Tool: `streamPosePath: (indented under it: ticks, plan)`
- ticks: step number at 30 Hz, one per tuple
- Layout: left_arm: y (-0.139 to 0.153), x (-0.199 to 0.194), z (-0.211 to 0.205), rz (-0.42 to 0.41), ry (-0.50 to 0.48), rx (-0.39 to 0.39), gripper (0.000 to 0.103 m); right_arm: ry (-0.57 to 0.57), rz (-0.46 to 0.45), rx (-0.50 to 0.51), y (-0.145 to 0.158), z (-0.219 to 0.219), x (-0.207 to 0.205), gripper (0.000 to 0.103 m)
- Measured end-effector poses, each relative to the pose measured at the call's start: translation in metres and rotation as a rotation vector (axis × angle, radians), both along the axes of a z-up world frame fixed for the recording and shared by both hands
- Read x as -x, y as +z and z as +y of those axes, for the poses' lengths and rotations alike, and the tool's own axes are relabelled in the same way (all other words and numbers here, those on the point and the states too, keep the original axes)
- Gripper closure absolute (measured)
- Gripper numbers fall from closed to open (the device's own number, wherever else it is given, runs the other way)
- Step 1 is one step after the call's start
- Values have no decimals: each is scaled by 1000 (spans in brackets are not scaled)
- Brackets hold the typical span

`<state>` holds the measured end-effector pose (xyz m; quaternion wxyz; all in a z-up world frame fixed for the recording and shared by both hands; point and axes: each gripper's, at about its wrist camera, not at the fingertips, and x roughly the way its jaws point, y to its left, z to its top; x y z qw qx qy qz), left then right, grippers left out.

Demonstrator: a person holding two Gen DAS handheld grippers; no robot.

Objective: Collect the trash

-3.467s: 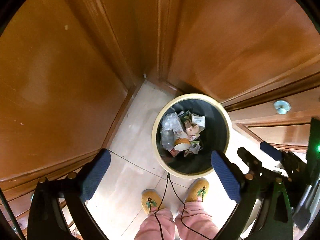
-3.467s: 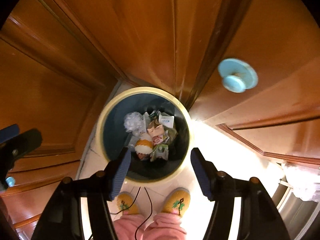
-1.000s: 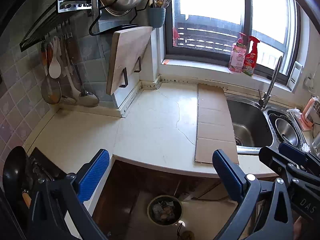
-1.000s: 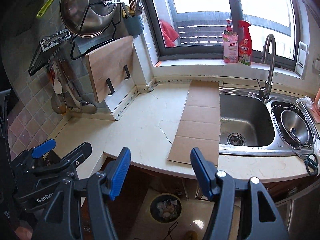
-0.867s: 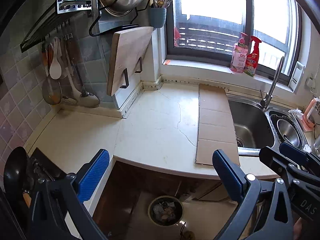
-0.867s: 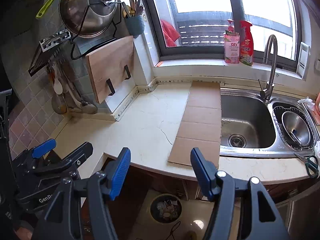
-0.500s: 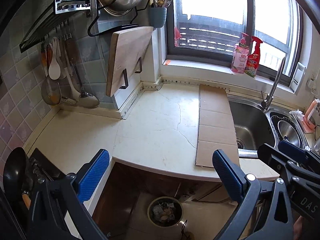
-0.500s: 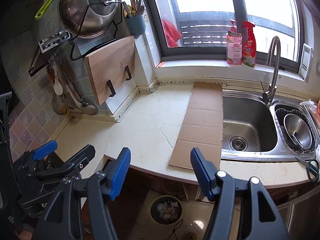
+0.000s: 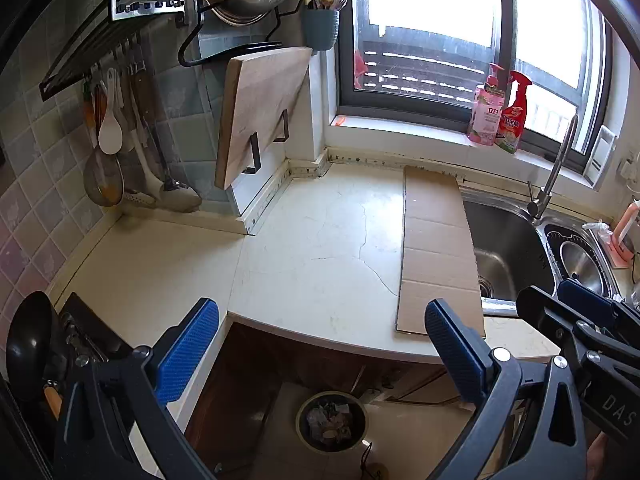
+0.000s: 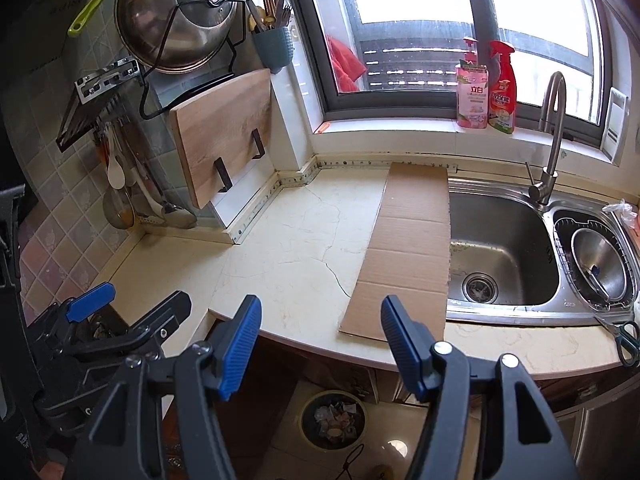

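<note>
Above counter [image 10: 288, 248]: two hand-held grippers [image 9: 320, 354] [image 10: 320, 344], both wide, empty; one bin [image 10: 334, 420] below.

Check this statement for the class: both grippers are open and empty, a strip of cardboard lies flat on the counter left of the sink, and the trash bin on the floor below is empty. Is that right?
One detail is wrong. The trash bin is not empty: the right wrist view shows crumpled wrappers and scraps inside. The rest holds: the left gripper and right gripper are open and empty, and the cardboard lies flat left of the sink.
</note>
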<state>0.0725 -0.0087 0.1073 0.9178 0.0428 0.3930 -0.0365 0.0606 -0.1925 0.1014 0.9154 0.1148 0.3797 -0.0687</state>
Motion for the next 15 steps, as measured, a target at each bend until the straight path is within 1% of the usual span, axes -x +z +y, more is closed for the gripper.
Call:
streamPosePath:
  ticks: [15]
  plan:
    - [-2, -3, 2, 5, 4, -4, 1, 14, 3, 2, -3, 2, -4, 40]
